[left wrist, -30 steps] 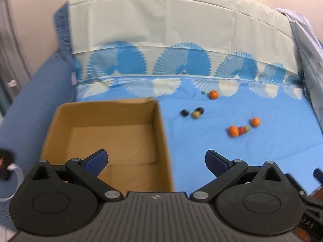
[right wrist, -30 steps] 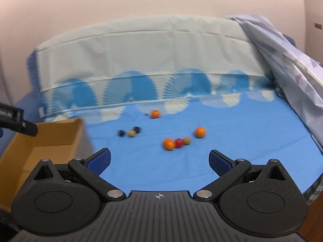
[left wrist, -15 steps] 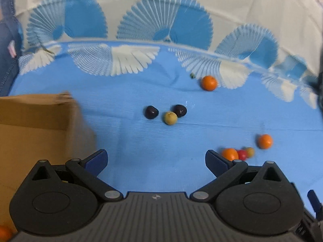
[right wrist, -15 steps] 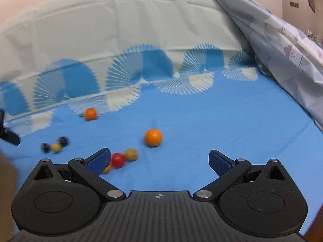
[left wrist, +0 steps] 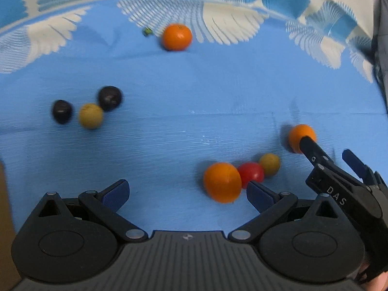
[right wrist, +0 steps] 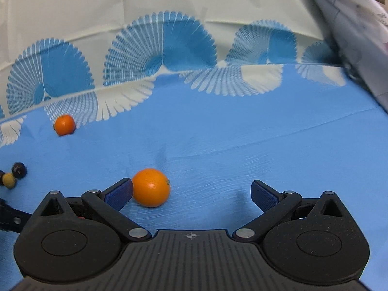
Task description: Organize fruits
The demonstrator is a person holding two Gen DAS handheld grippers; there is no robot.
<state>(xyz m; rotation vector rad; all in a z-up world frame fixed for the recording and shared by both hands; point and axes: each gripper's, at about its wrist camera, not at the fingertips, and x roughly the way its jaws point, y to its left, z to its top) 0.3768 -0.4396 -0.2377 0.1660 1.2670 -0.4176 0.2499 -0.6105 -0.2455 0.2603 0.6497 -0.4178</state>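
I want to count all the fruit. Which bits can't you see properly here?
- Left wrist view: the right gripper covers part of an orange.
- Left wrist view: the tiny green thing is too small to name.
- Right wrist view: one dark fruit is cut off by the left edge.

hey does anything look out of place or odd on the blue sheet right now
Nothing looks damaged or spilled. The only oddity is a tiny dark green scrap lying on the blue bedsheet just left of the far orange fruit; it is too small to identify.
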